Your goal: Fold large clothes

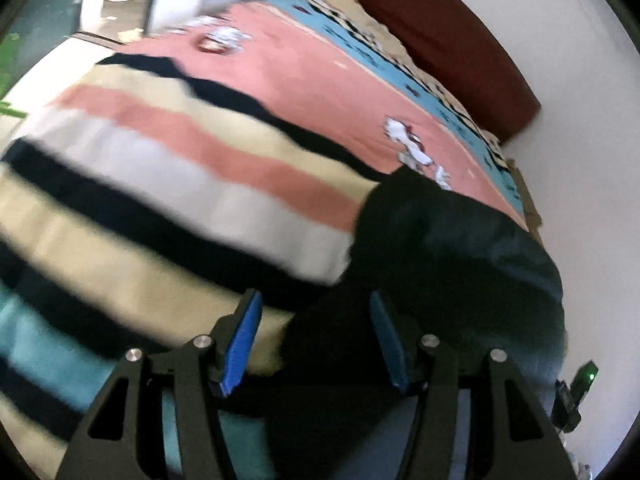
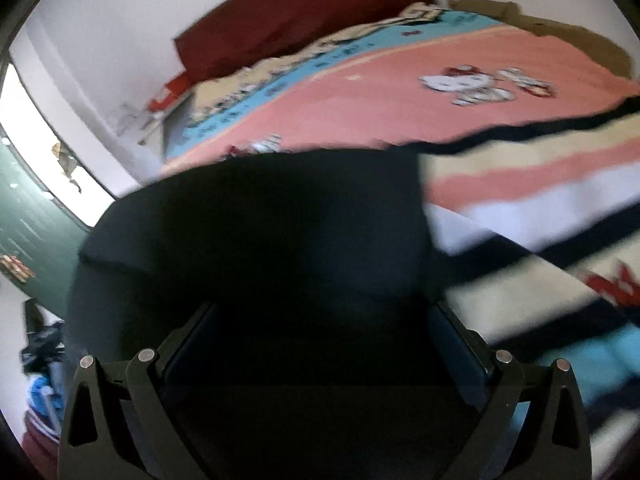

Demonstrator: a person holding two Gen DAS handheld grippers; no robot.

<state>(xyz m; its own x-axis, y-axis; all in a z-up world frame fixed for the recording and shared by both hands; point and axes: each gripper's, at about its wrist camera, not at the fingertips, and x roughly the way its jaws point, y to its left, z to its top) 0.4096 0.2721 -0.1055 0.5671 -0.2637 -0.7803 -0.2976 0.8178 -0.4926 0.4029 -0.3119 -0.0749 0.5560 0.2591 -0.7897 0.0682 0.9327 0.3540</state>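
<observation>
A large dark navy garment (image 1: 452,256) lies on a bed, over a striped blanket (image 1: 168,184). In the left wrist view my left gripper (image 1: 316,312) is open, its blue pads (image 1: 244,336) apart just above the garment's left edge where it meets the blanket. In the right wrist view the garment (image 2: 256,232) fills the middle, folded into a broad dark block. My right gripper (image 2: 320,312) is open wide, its fingers standing on either side of the dark cloth close below. Both views are blurred by motion.
A pink and blue cartoon-print bedsheet (image 2: 380,96) covers the bed behind the blanket (image 2: 540,200). A dark red headboard cushion (image 2: 296,12) leans on the white wall (image 1: 560,80). Clothes lie heaped on the floor (image 2: 40,380) at the left.
</observation>
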